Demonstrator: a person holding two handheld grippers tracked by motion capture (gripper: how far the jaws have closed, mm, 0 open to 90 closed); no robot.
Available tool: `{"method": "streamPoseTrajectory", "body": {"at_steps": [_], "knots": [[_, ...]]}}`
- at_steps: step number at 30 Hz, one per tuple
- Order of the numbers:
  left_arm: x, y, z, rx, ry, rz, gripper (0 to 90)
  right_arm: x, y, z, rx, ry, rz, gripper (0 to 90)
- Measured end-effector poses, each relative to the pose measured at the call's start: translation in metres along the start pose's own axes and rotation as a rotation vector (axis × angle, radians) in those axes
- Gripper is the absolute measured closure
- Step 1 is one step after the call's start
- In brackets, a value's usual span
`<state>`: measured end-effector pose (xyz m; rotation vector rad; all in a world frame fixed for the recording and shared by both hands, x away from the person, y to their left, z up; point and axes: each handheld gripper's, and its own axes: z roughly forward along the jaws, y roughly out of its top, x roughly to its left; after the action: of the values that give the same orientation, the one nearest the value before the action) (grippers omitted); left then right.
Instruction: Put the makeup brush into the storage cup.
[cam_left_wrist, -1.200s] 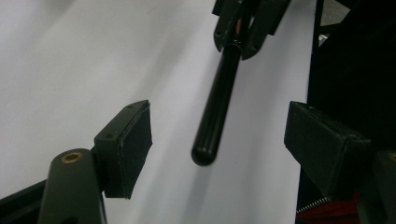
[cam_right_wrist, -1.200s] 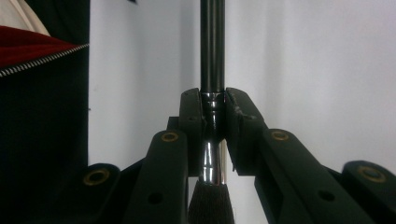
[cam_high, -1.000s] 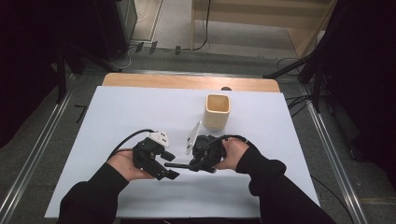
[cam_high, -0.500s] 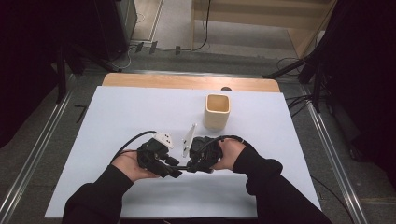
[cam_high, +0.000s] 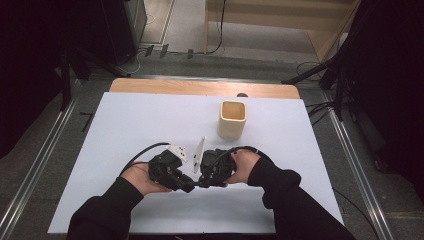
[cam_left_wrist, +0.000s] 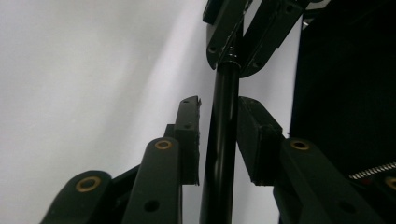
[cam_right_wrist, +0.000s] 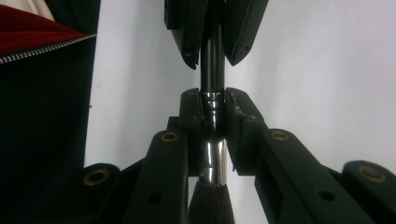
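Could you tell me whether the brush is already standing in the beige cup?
No, the brush is clamped in the right gripper, while the cup stands apart.

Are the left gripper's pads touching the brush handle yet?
Apart. The left gripper view shows light between each of the left gripper's closing pads and the brush handle.

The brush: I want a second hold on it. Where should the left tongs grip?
On the straight black handle, coming from its free end, pads across the shaft; the right tongs already clamp the chrome ferrule. The left tongs have just been closing around it.
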<state>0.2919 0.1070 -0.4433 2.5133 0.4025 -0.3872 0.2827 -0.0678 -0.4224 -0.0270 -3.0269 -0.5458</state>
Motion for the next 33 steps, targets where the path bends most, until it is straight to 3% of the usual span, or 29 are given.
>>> {"method": "streamPoseTrajectory", "body": {"at_steps": [13, 22, 25, 26, 27, 33], "knots": [[-0.002, 0.0, 0.004, 0.038, -0.061, 0.025, 79.1, 0.003, 0.0, 0.002, -0.007, 0.024, -0.049, 78.8], [-0.001, 0.0, 0.005, 0.033, -0.095, 0.002, 79.8, 0.004, 0.0, 0.001, 0.003, 0.049, -0.033, 77.6], [-0.001, -0.001, 0.004, 0.037, -0.093, 0.004, 79.8, 0.003, -0.001, 0.001, -0.009, 0.064, -0.014, 71.5], [-0.001, -0.001, 0.005, 0.021, -0.093, -0.018, 79.8, 0.003, -0.001, -0.001, -0.004, 0.052, -0.005, 66.2], [0.0, -0.002, 0.005, 0.028, -0.096, -0.015, 79.8, 0.002, -0.002, -0.002, -0.009, 0.04, 0.005, 64.2], [0.004, -0.005, 0.003, 0.015, -0.091, -0.047, 79.8, 0.001, -0.011, -0.017, -0.119, -0.003, 0.094, 53.9]]}}
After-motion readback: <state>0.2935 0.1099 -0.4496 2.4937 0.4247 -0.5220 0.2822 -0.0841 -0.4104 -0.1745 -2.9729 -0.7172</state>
